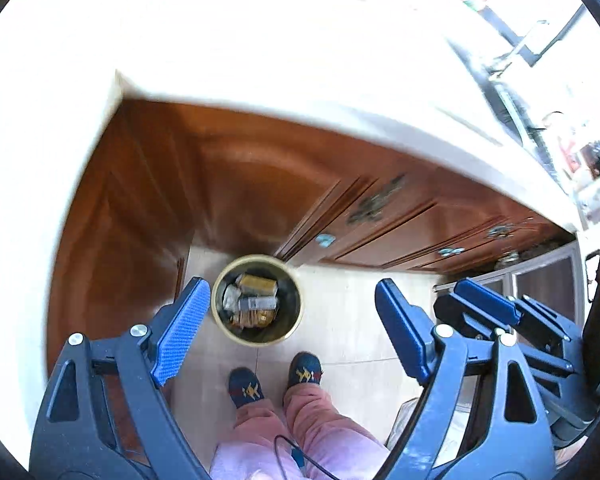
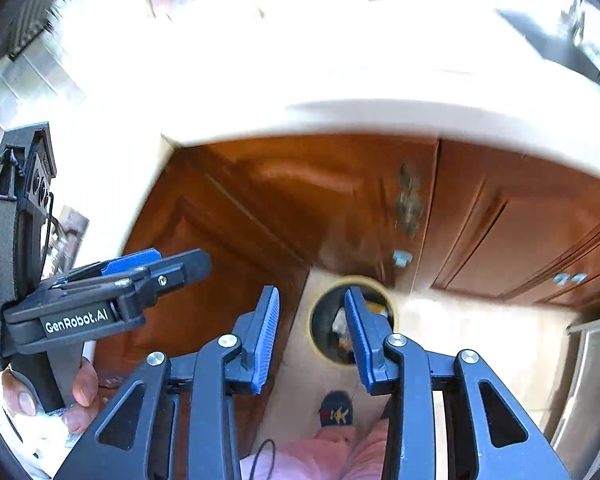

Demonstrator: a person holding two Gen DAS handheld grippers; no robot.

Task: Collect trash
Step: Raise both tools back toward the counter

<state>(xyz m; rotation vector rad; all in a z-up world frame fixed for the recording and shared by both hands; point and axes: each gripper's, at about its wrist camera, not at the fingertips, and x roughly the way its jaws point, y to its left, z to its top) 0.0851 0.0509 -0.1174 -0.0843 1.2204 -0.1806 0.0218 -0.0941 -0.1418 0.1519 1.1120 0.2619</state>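
Observation:
A round bin [image 1: 256,300] with a gold rim stands on the tiled floor at the foot of the wooden cabinets, holding several pieces of trash [image 1: 252,304]. My left gripper [image 1: 288,324] is open and empty, high above the bin. My right gripper [image 2: 312,332] is open and empty, also above the bin [image 2: 324,320], whose right part its finger hides. The right gripper shows at the right of the left wrist view [image 1: 488,312]. The left gripper shows at the left of the right wrist view [image 2: 140,276].
A pale countertop [image 1: 260,40] juts out above the brown cabinet doors [image 1: 400,220]. The person's feet in blue slippers [image 1: 276,380] stand just in front of the bin. A metal appliance front [image 2: 592,380] is at the right.

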